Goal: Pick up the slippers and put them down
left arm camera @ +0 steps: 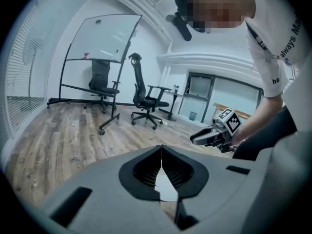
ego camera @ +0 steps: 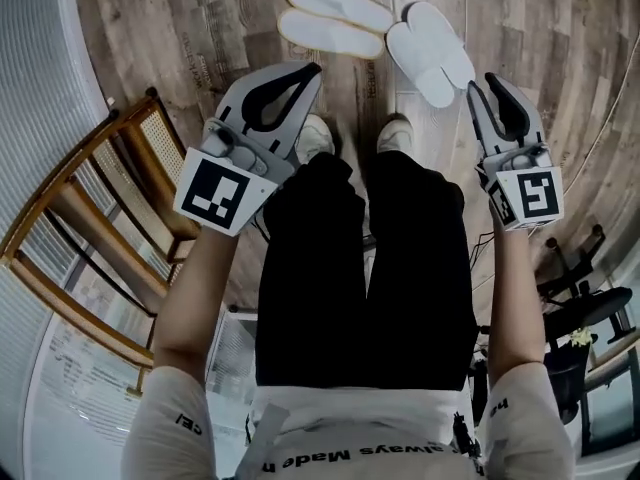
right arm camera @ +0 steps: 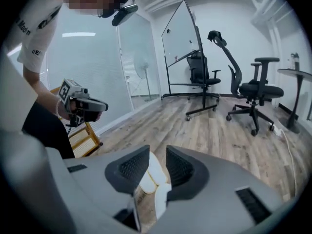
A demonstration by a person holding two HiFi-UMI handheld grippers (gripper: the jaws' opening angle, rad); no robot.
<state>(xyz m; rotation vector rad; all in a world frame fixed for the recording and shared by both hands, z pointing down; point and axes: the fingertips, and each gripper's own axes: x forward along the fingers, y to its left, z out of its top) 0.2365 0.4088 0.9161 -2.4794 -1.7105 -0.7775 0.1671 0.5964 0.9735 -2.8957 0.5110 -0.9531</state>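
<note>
Both tools are held at about waist height in front of the standing person, and neither carries anything.

The left tool [ego camera: 312, 71], at centre left of the head view, has its jaws pressed together at the tips. Its own view shows only a sliver of white slipper on the floor below, through the hollow behind them.

The right tool [ego camera: 481, 84], at centre right, has its jaws slightly spread with nothing touching the pads. The pale shapes in the gap are slippers lying on the floor beneath.

Just past the person's shoes [ego camera: 315, 136], the white slippers lie on the wood-plank floor [ego camera: 200, 28] at the top of the head view. One pair [ego camera: 330, 32] lies side by side at upper centre. The second pair [ego camera: 430, 53] is close to its right and angled toward the right tool. All are well below the tools.

A wooden chair with a cane seat [ego camera: 165, 143] stands at the left edge. Office chairs [left arm camera: 146, 99] and a wheeled whiteboard [left arm camera: 105, 38] are far off across the room.

The slippers seem to be set down already, so the step in hand is probably either a rest or the start of another pick. For another pick:
- Spread each tool's jaws fully before lowering it.
- Bring the tool down over the open upper of one slipper, not the flat sole.
- Close on the fabric edge only.
- Take the second pair with the right tool and the first with the left, so the arms do not cross.
</note>
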